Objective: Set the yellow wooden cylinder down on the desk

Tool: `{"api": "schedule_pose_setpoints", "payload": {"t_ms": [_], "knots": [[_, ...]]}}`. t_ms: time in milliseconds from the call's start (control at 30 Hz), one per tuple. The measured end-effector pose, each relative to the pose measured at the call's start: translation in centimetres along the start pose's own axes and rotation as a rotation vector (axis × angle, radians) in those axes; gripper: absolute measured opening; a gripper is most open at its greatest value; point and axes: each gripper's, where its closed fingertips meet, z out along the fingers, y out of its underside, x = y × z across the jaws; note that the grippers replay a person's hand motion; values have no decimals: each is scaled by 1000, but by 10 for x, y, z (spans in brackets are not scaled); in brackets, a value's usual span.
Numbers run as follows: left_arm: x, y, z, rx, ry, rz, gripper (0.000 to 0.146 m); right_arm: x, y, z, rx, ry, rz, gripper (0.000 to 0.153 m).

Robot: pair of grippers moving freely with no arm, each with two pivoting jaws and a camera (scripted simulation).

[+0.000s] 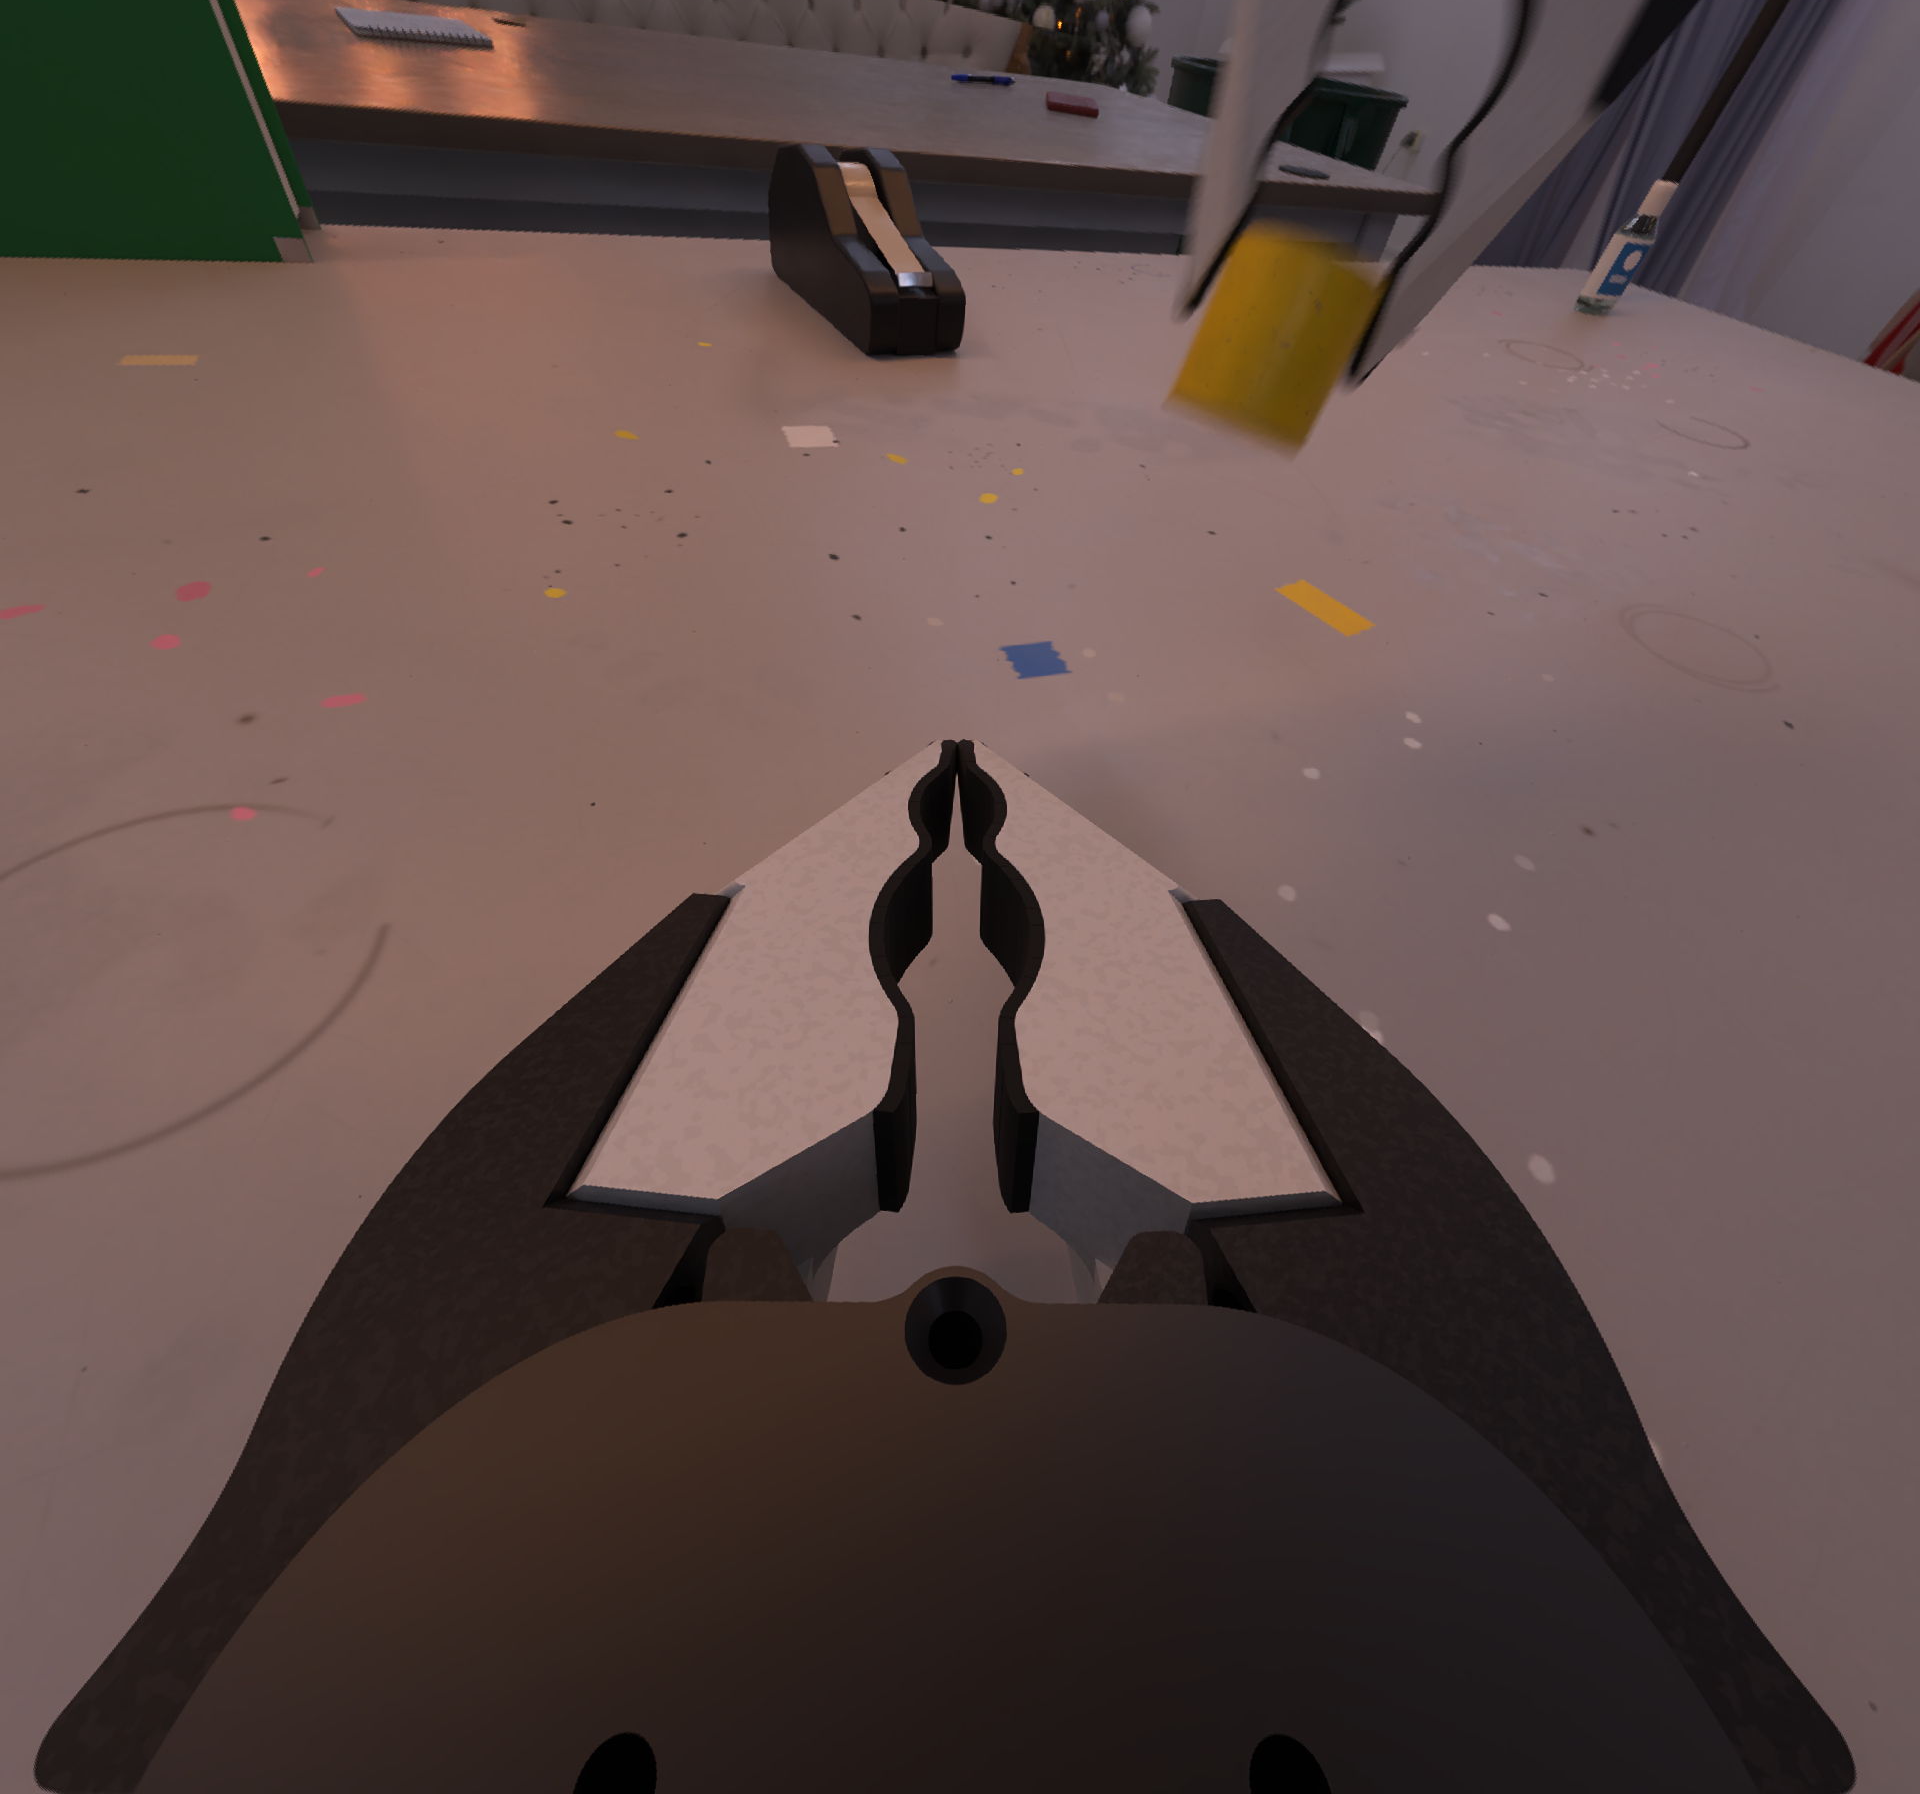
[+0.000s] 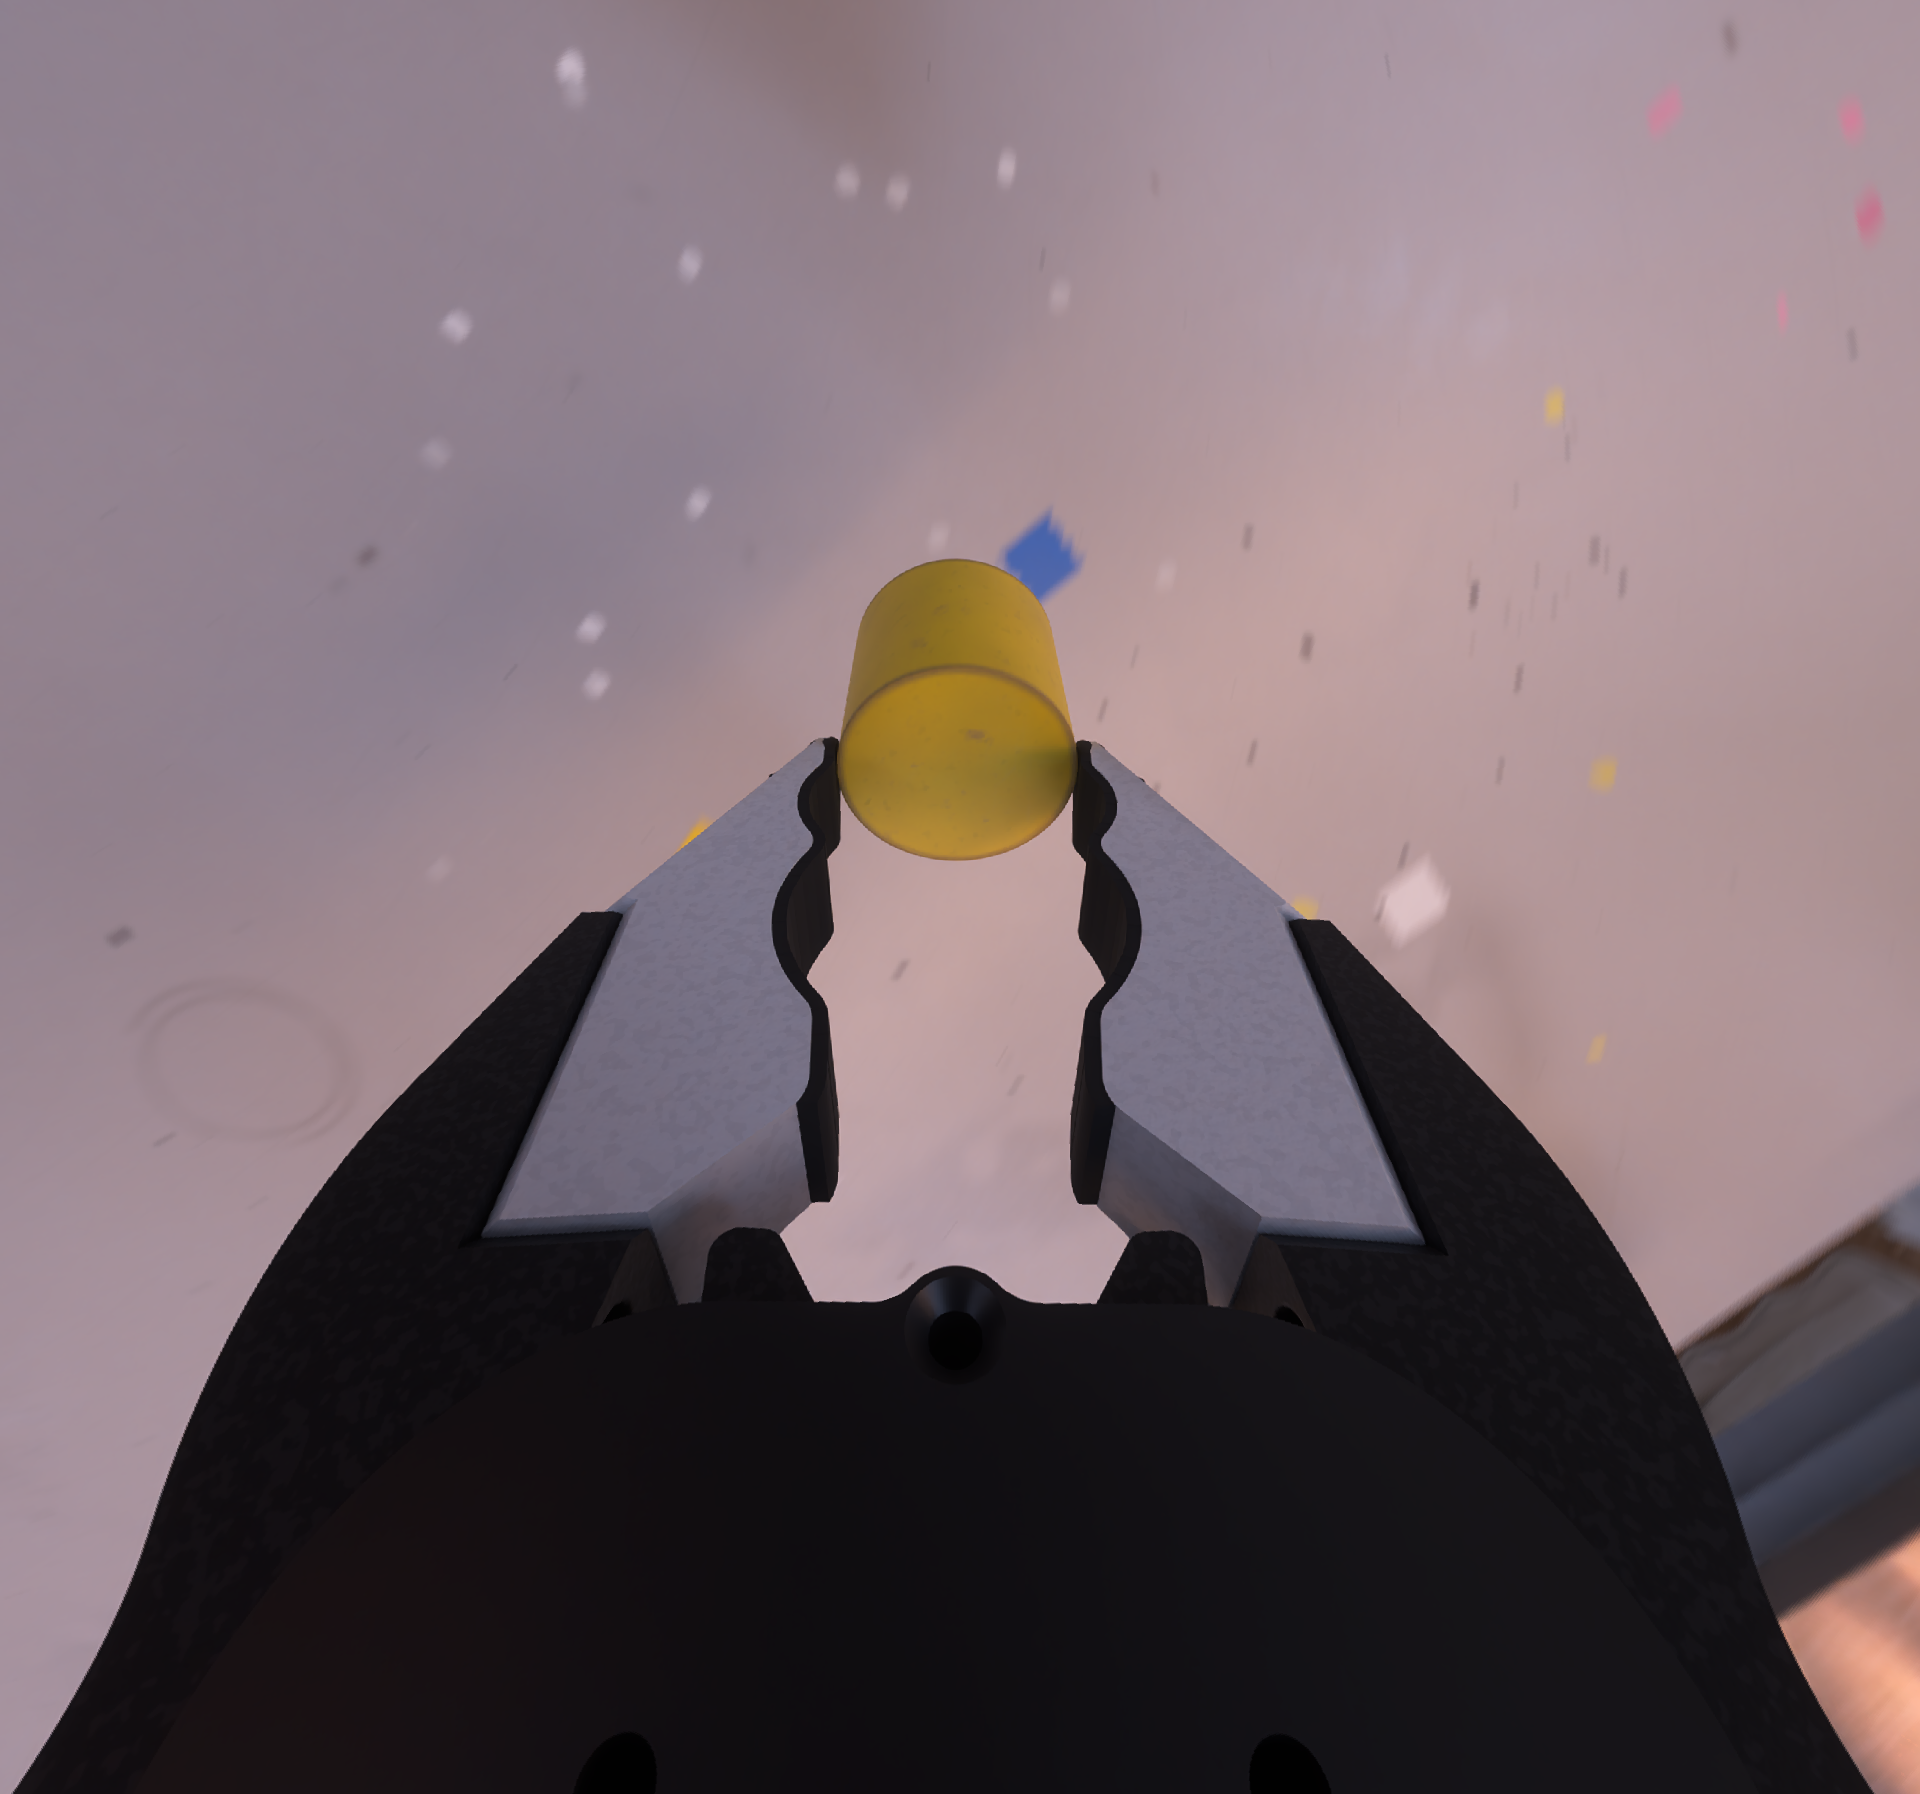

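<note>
The yellow wooden cylinder [image 2: 956, 736] is pinched between the tips of my right gripper [image 2: 956, 757], which is shut on it and points down at the desk [image 2: 416, 290]. In the left wrist view the same cylinder [image 1: 1273, 336] hangs tilted and blurred in the right gripper [image 1: 1288, 300], above the desk [image 1: 520, 809] at the upper right. My left gripper [image 1: 956, 752] is shut and empty, low over the desk's near middle, well short and left of the cylinder.
A black tape dispenser [image 1: 862, 253] stands at the far middle of the desk. A small white and blue bottle [image 1: 1621, 264] stands at the far right edge. A green board [image 1: 114, 61] rises at the far left. Blue [image 1: 1034, 658] and yellow [image 1: 1325, 606] tape scraps lie flat.
</note>
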Motion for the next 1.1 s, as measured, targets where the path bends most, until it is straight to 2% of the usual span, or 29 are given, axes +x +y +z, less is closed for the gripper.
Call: {"api": "schedule_pose_setpoints", "payload": {"t_ms": [100, 200, 300, 367, 467, 567, 700, 800, 1100], "knots": [[2, 1, 2, -10, 0, 18, 0, -34, 58, -60, 10, 66, 156, 45], [4, 1, 5, -19, 1, 26, 0, -76, 131, -113, -39, 145, 346, 45], [8, 2, 9, -29, 4, 31, 0, -125, 198, -149, -119, 186, 522, 45], [11, 3, 12, -42, 3, 47, 0, -159, 237, -161, -176, 184, 626, 45], [15, 4, 16, -60, -4, 76, 0, -207, 289, -156, -254, 152, 760, 45], [17, 5, 18, -64, -4, 80, 0, -248, 334, -135, -335, 101, 857, 45], [19, 6, 20, -77, -1, 84, 0, -284, 379, -105, -362, 53, 968, 45], [21, 8, 22, -91, 1, 92, 0, -294, 398, -89, -354, 52, 1011, 45], [23, 9, 25, -105, 4, 108, 0, -305, 415, -61, -441, -42, 1050, 45]]}}
